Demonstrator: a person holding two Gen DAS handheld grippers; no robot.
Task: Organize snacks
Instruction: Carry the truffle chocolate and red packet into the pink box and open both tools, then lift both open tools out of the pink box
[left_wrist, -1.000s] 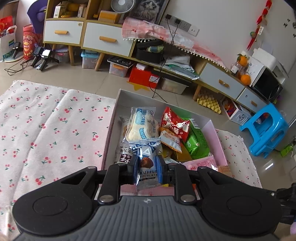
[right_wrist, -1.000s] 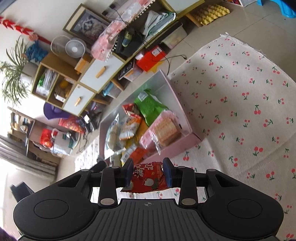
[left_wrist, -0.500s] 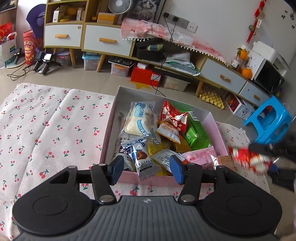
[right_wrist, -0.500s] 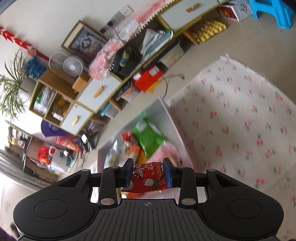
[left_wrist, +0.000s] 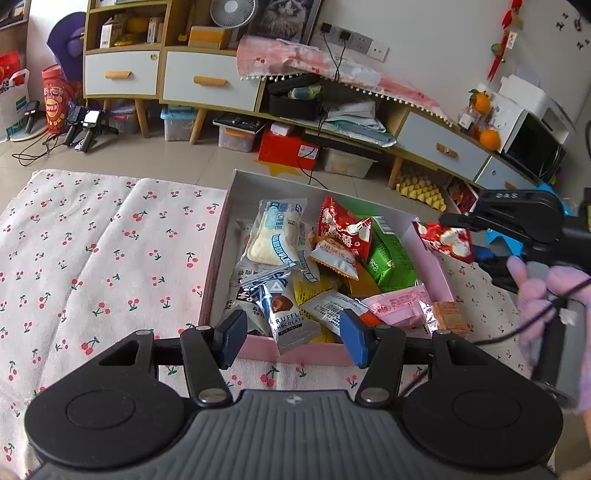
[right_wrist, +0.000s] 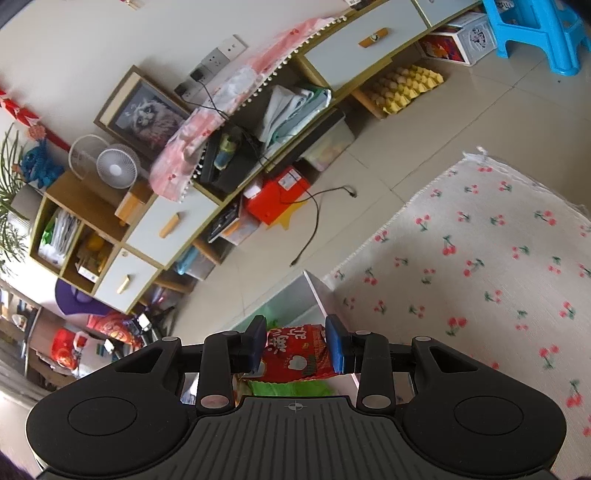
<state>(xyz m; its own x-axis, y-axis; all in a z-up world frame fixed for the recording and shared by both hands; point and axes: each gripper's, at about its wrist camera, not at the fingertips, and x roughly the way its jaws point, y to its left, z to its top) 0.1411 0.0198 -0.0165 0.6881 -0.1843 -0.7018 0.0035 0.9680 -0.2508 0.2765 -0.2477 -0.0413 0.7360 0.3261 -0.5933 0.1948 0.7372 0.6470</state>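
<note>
A pink box on the cherry-print cloth holds several snack packets, among them a truffle chocolate packet at its near edge. My left gripper is open and empty just in front of the box's near wall. My right gripper is shut on a red snack packet and holds it above the box's right side. In the left wrist view that packet hangs from the right gripper over the box's right wall. A green packet shows below it.
Low cabinets with drawers and floor clutter, including a red box, stand behind the cloth. A blue stool stands on the tiled floor at the right. A cable lies on the floor beyond the box.
My left gripper let go of the truffle chocolate packet into the box, opened and drew back. My right gripper carried the red packet up and over the box's right side.
</note>
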